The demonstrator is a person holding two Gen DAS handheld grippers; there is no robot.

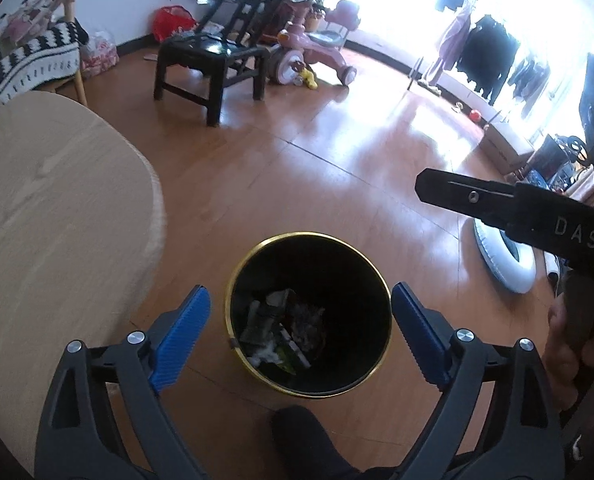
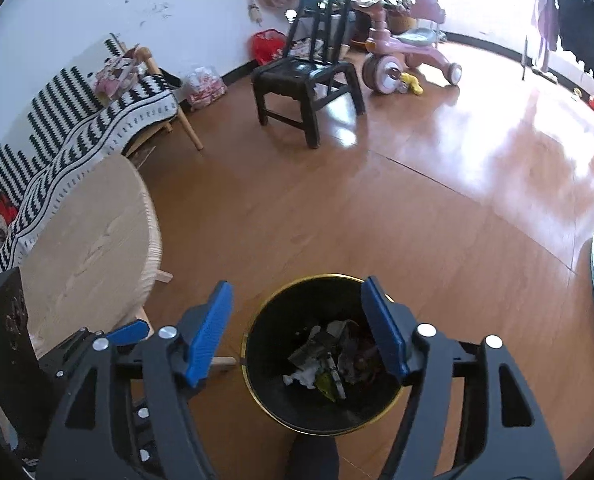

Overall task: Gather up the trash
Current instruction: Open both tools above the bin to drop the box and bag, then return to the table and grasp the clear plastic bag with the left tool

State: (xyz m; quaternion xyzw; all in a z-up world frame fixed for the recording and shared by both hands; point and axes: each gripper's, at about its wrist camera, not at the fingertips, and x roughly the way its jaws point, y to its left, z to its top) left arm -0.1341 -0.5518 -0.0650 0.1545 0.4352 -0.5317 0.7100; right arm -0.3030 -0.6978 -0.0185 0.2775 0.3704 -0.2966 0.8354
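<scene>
A black trash bin with a gold rim [image 1: 233,280] stands on the wooden floor, and crumpled wrappers and paper [image 1: 285,328] lie at its bottom. My left gripper [image 1: 301,332] hangs over the bin, open wide, with nothing between its blue pads [image 1: 181,340]. In the right wrist view the same bin [image 2: 265,408] holds the trash [image 2: 329,356], and my right gripper [image 2: 297,332] stands open above it with empty blue pads [image 2: 209,336]. The right gripper's black body [image 1: 537,216] juts in at the right of the left wrist view.
A round light-wood table [image 1: 49,216] stands close on the left. Farther back are a black chair [image 1: 213,56], a pink tricycle [image 1: 309,52] and a striped blanket [image 2: 77,128] on a bench. A white inflatable ring [image 1: 505,260] lies on the floor at the right.
</scene>
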